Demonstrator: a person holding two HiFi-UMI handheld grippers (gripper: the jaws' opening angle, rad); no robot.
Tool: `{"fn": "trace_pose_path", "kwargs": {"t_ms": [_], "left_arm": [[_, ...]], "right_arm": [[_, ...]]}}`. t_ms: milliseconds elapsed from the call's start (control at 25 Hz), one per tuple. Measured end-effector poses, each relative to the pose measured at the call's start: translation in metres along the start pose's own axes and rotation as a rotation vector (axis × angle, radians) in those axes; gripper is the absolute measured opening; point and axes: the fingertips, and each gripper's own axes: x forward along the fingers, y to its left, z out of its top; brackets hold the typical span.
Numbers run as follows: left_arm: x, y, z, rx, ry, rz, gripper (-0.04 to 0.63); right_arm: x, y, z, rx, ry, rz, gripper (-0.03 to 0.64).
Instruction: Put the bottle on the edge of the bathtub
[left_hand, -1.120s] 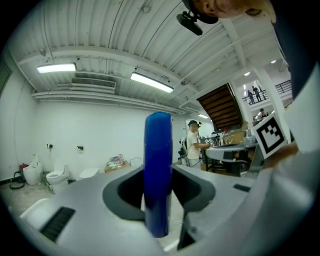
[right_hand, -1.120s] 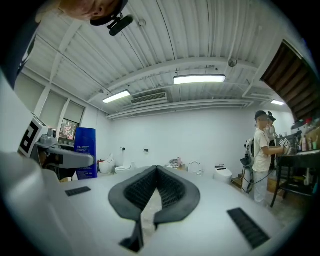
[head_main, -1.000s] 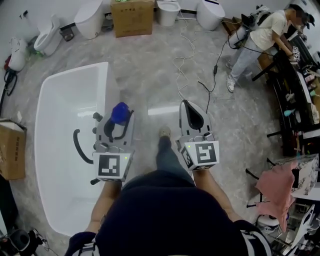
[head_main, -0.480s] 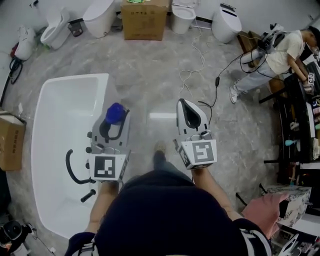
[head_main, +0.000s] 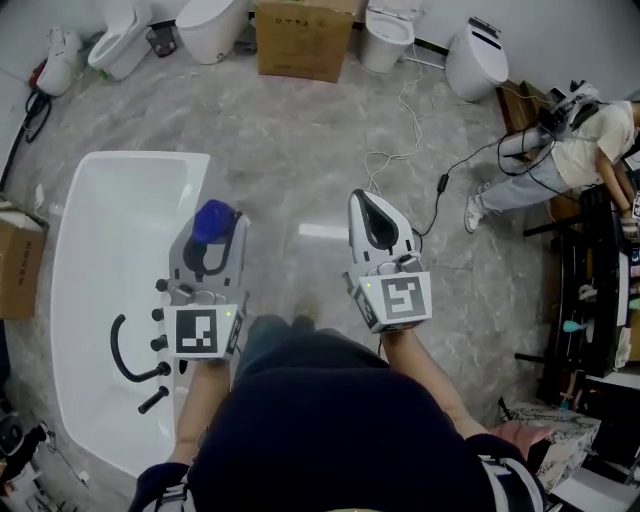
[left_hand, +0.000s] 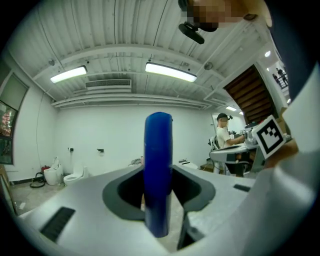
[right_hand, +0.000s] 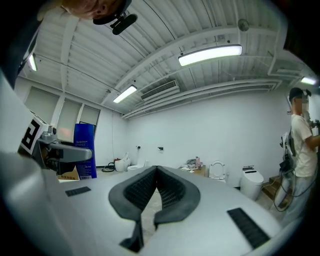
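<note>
Two hand-held grippers are in your hands, both raised in front of you over the grey marble floor (head_main: 290, 170). Your left hand-held gripper (head_main: 210, 240) is closed on the bottle (head_main: 212, 218): in the left gripper view the blue body (left_hand: 158, 170) stands upright between the dark pads, which press on it from both sides. From the head view, the bottle sits at the jaw tips, over the right-hand rim of the white bathtub (head_main: 110, 230); whether it touches the rim cannot be told. A black curved fitting (head_main: 125, 355) lies inside the tub, near your left forearm. Your right hand-held gripper (head_main: 372, 212) is well apart from the tub, out over the bare floor, its ribbed pads (right_hand: 172, 192) brought together with nothing between them. In the right gripper view the bottle shows at far left, beside the left gripper's body. Further off: a cardboard box (head_main: 300, 40) and white toilets (head_main: 475, 62) along the wall, a loose cable (head_main: 400, 150) on the floor, and a person (head_main: 565, 150) at the right by a dark table (head_main: 600, 290).
</note>
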Motion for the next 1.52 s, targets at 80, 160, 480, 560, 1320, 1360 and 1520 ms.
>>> {"fn": "trace_pose_path", "kwargs": {"t_ms": [80,160,480,560,1320,1360,1520], "left_arm": [[0.007,0.000,-0.002,-0.002,0.004,0.005,0.152],[0.012,0.001,-0.003,-0.002,0.014,0.008,0.152],[0.038,0.023,-0.015,-0.003,0.051,0.007,0.152],[0.049,0.032,-0.016,-0.008,0.061,0.008,0.152],[0.182,0.161,-0.033,-0.017,0.025,-0.180,0.152],[0.186,0.165,-0.034,-0.019,0.027,-0.189,0.152],[0.201,0.178,-0.038,-0.030,0.033,-0.196,0.152]], "right_arm": [[0.008,-0.005,-0.006,0.012,0.008,0.012,0.015],[0.014,-0.007,-0.009,0.023,0.017,0.021,0.015],[0.048,-0.005,-0.022,0.043,0.045,0.024,0.015],[0.061,-0.008,-0.023,0.045,0.050,0.018,0.015],[0.231,0.012,-0.030,0.045,0.083,-0.128,0.015],[0.236,0.013,-0.031,0.042,0.087,-0.133,0.015],[0.252,0.016,-0.030,0.030,0.102,-0.128,0.015]]}}
